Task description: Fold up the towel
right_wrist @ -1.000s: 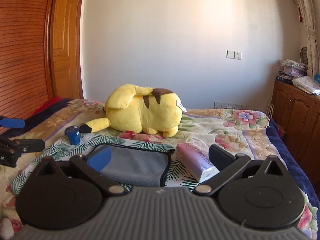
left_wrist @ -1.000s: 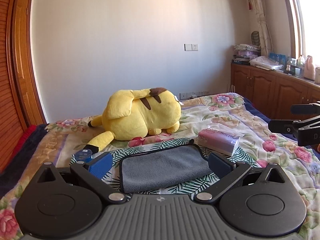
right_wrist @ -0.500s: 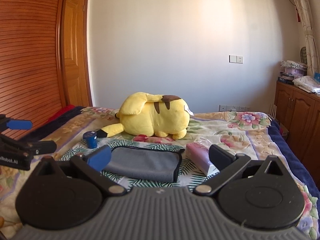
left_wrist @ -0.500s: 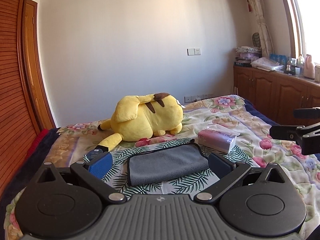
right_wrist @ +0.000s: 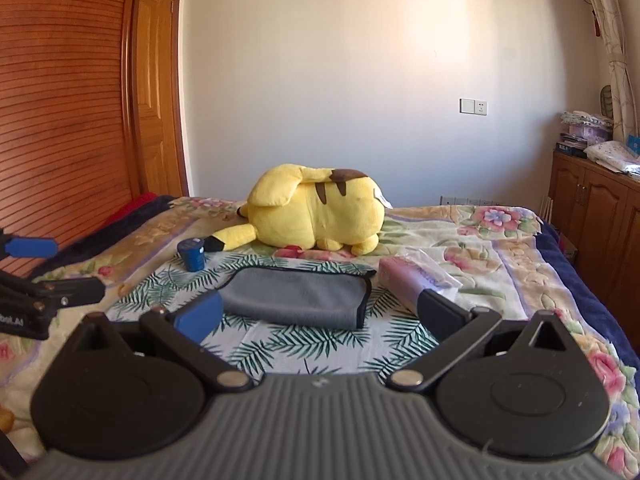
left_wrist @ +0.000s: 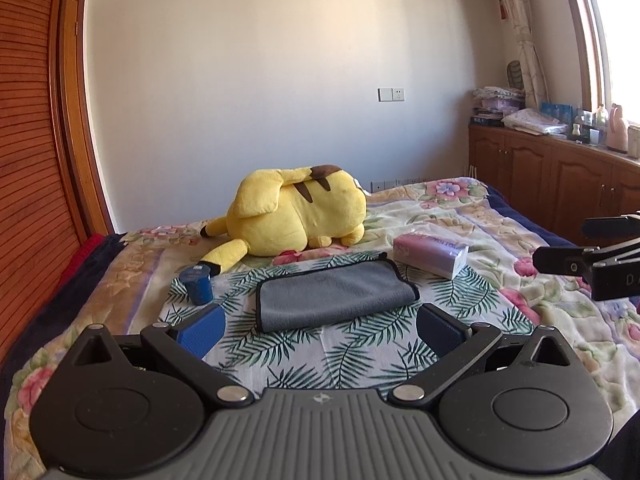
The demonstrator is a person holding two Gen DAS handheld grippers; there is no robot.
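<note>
A grey towel with black trim [left_wrist: 334, 294] lies folded flat on a leaf-print cloth [left_wrist: 352, 356] on the bed; it also shows in the right wrist view [right_wrist: 298, 294]. My left gripper [left_wrist: 320, 330] is open and empty, held back from the towel's near edge. My right gripper [right_wrist: 318, 312] is open and empty, also short of the towel. Each gripper shows at the edge of the other's view, the right one [left_wrist: 592, 264] and the left one [right_wrist: 44, 280].
A yellow plush toy [left_wrist: 296, 214] lies behind the towel. A blue cylinder [left_wrist: 197, 283] stands to the towel's left. A pink tissue pack [left_wrist: 430, 252] lies to its right. Wooden cabinets [left_wrist: 560, 188] line the right wall, a wooden wardrobe [right_wrist: 60, 120] the left.
Both grippers have pulled back and up from the towel, which now looks smaller and farther away. The towel has not moved.
</note>
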